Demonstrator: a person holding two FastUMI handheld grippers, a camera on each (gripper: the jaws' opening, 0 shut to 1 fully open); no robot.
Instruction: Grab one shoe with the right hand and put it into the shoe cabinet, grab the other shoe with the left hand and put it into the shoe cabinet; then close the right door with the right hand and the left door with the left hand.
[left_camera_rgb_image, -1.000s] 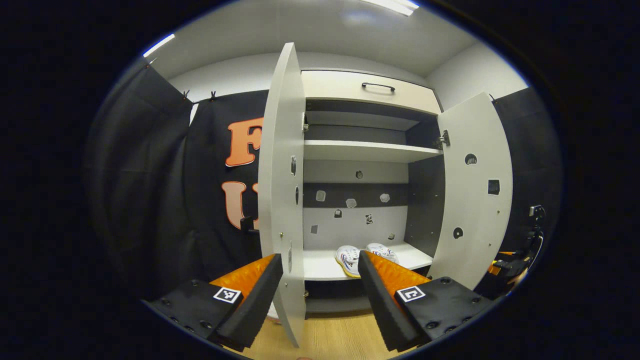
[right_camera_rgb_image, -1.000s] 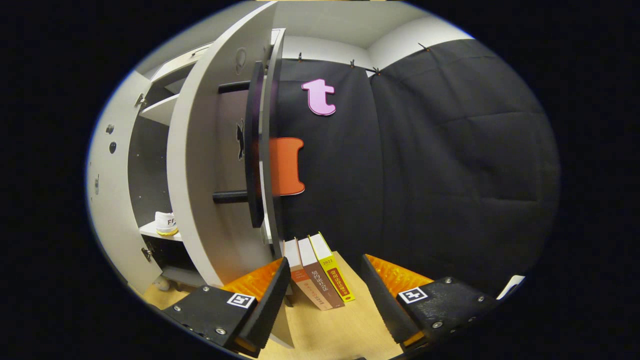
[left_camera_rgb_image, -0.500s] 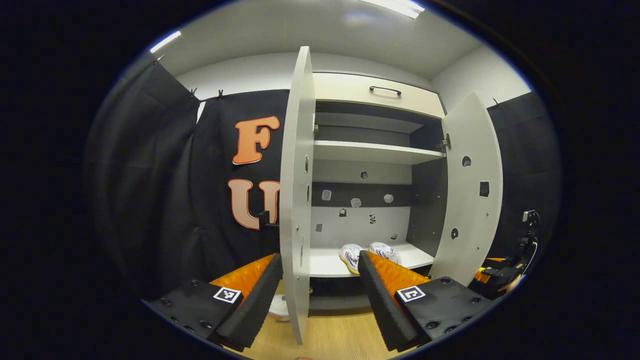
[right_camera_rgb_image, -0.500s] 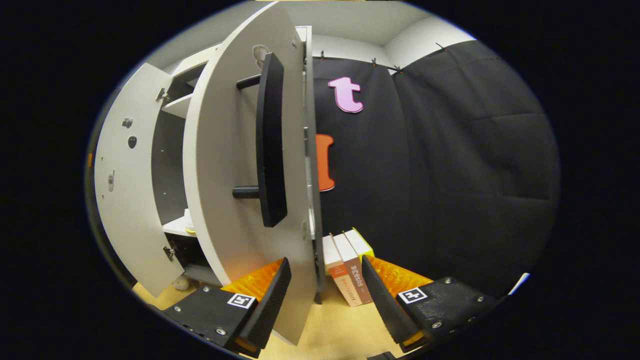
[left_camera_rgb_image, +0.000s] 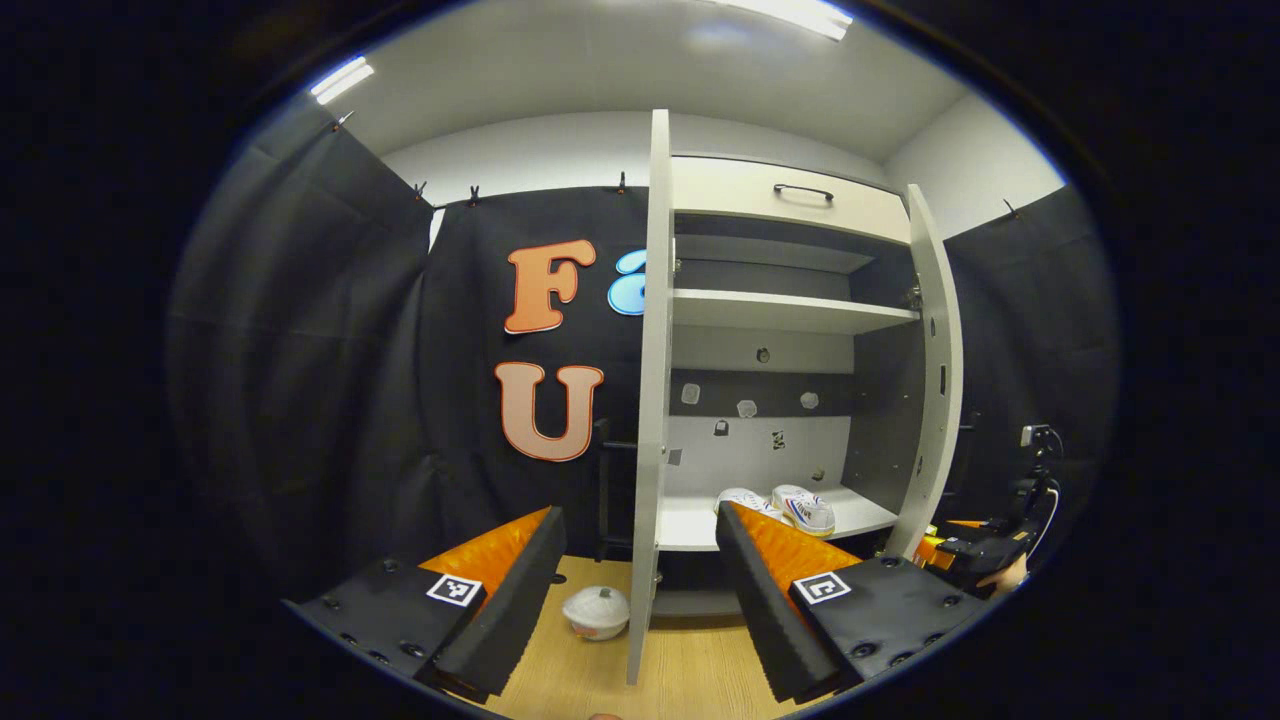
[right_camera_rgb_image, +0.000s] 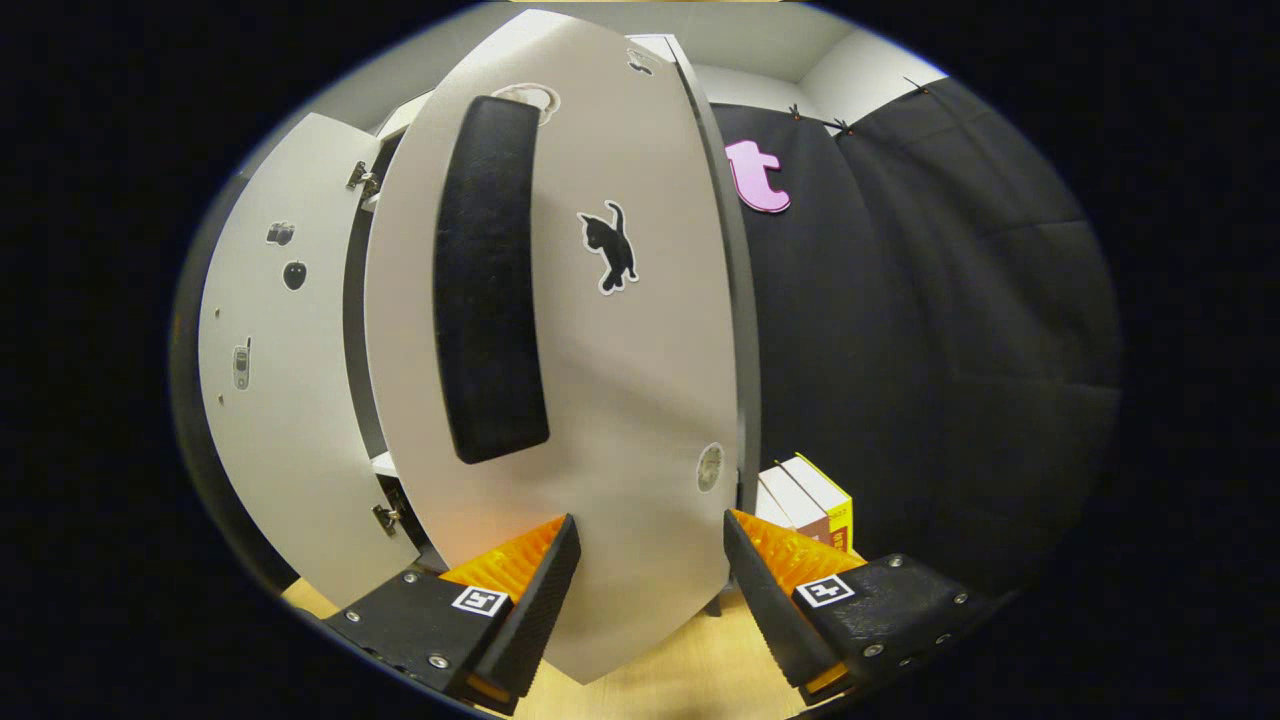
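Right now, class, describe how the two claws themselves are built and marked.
Each claw, left and right, has two wedge-shaped fingers with ribbed inner pads. Each finger sits on a flat plate fixed with screws, and each plate bears a small square black-and-white marker tag.

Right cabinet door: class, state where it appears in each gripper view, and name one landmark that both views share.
Left gripper view: the right cabinet door stands right of centre, seen almost edge-on.
Right gripper view: the door spans the centre, its outer face with the cat sticker toward the camera.
Shared landmark: the left cabinet door.
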